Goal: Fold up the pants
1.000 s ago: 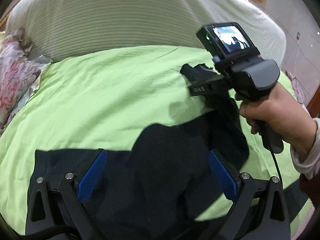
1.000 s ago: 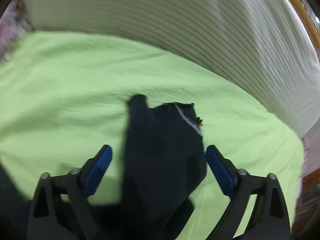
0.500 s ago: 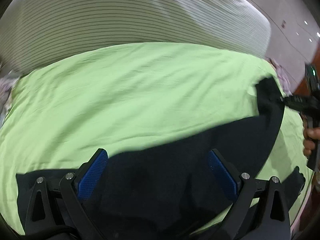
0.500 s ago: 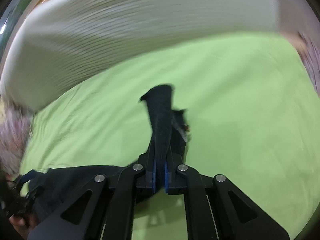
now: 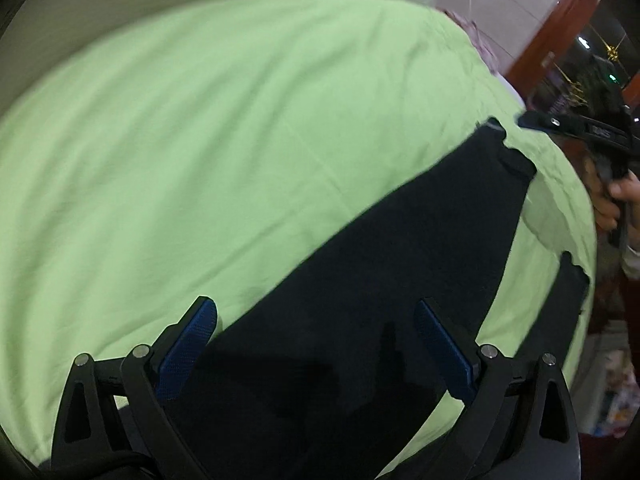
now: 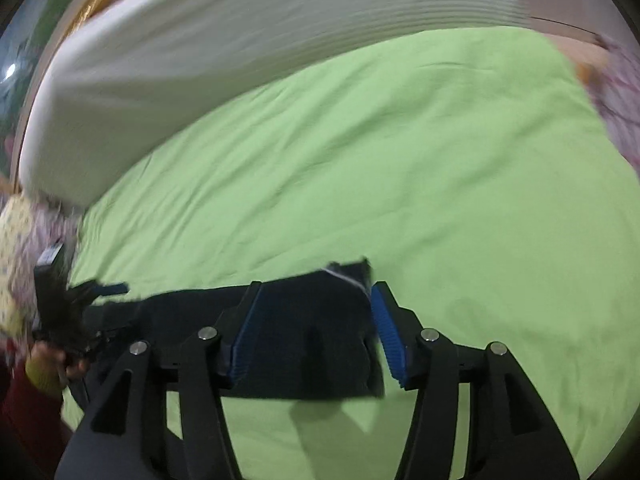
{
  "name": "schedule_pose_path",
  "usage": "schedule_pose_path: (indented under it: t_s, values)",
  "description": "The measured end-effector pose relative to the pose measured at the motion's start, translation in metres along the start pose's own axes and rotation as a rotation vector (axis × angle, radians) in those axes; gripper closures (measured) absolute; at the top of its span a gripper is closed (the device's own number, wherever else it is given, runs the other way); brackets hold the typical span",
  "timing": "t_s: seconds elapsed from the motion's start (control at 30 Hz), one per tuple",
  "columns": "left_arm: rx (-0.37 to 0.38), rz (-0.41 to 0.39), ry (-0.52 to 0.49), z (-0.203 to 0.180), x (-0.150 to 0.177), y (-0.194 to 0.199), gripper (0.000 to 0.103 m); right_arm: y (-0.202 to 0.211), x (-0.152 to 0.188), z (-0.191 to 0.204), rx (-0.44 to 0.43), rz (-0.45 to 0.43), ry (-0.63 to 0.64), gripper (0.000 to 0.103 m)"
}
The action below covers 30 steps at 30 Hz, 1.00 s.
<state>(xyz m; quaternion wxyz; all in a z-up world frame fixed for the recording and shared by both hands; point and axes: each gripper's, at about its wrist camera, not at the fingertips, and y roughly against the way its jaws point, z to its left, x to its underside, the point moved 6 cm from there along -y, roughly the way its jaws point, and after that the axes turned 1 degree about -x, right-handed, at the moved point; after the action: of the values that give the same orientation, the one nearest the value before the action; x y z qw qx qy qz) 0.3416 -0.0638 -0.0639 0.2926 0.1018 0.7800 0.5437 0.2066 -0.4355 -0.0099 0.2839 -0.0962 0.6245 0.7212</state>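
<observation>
A bed fills both views, covered by a light green sheet (image 5: 224,128), with a white ribbed headboard cushion (image 6: 224,52) along the far side and flowered fabric (image 6: 624,92) at one corner. The dark pants (image 5: 380,280) lie on the sheet near its front edge.

What has changed: half a second ago the right gripper (image 6: 312,328) was clamped on one end of the pants and carrying it across the bed. Its jaws have just been opening, and now they stand apart with that end lying flat between the blue pads, not pinched. So the leg looks drawn out straight and let go. The left gripper (image 5: 316,344) has its jaws wide apart above the other part of the pants, gripping nothing. The pants seem spread rather than folded, so I judge the folding itself is not yet begun.

In the left view, the released end reaches close to the side edge of the bed, where the hand (image 5: 616,196) holds the right gripper. A 2nd dark strip (image 5: 568,292) lies right at that edge. Toward the headboard the sheet is bare and gives room for moving; the front and side edges leave little.
</observation>
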Motion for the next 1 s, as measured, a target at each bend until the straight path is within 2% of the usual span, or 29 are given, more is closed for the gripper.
schedule_pose_path:
  t_s: [0.1,0.17,0.23,0.27,0.3,0.33,0.37,0.4,0.43,0.47,0.5,0.6,0.87,1.0]
  values:
    - [0.075,0.074,0.026,0.005,-0.005,-0.021,0.009,-0.03,-0.008,-0.011,0.031,0.097,0.035,0.046]
    - [0.107,0.088,0.044,0.005,-0.011,-0.03,0.011,-0.043,-0.008,-0.014,0.006,0.141,0.027,0.046]
    - [0.142,0.095,0.034,0.002,-0.02,-0.036,0.018,-0.051,-0.01,-0.012,-0.055,0.158,0.033,0.046]
    - [0.154,0.102,0.023,-0.002,-0.024,-0.04,0.022,-0.054,-0.01,-0.009,-0.059,0.168,0.044,0.046]
    - [0.156,0.116,0.008,-0.008,-0.028,-0.046,0.023,-0.056,-0.01,-0.009,-0.045,0.175,0.06,0.051]
    - [0.143,0.126,-0.01,-0.012,-0.03,-0.051,0.023,-0.055,-0.011,-0.008,-0.037,0.175,0.08,0.069]
    - [0.108,0.127,-0.049,-0.019,-0.032,-0.054,0.025,-0.055,-0.013,-0.004,-0.042,0.175,0.098,0.079]
    - [0.093,0.118,-0.078,-0.023,-0.031,-0.05,0.035,-0.049,-0.012,0.001,-0.055,0.171,0.105,0.094]
    - [0.094,0.106,-0.103,-0.029,-0.032,-0.047,0.044,-0.043,-0.012,0.005,-0.056,0.156,0.124,0.094]
    - [0.111,0.095,-0.115,-0.033,-0.031,-0.042,0.069,-0.035,-0.011,0.014,-0.055,0.144,0.144,0.094]
    - [0.133,0.089,-0.108,-0.035,-0.029,-0.036,0.088,-0.029,-0.01,0.018,-0.057,0.127,0.164,0.094]
    - [0.153,0.031,-0.09,-0.037,-0.021,-0.012,0.095,0.0,-0.002,0.024,-0.083,0.075,0.185,0.095]
    - [0.159,-0.069,-0.115,-0.088,0.027,0.036,0.097,0.056,0.039,0.038,-0.186,-0.024,0.267,0.095]
    - [0.178,-0.094,-0.11,-0.116,0.055,0.044,0.097,0.071,0.068,0.035,-0.215,-0.04,0.277,0.095]
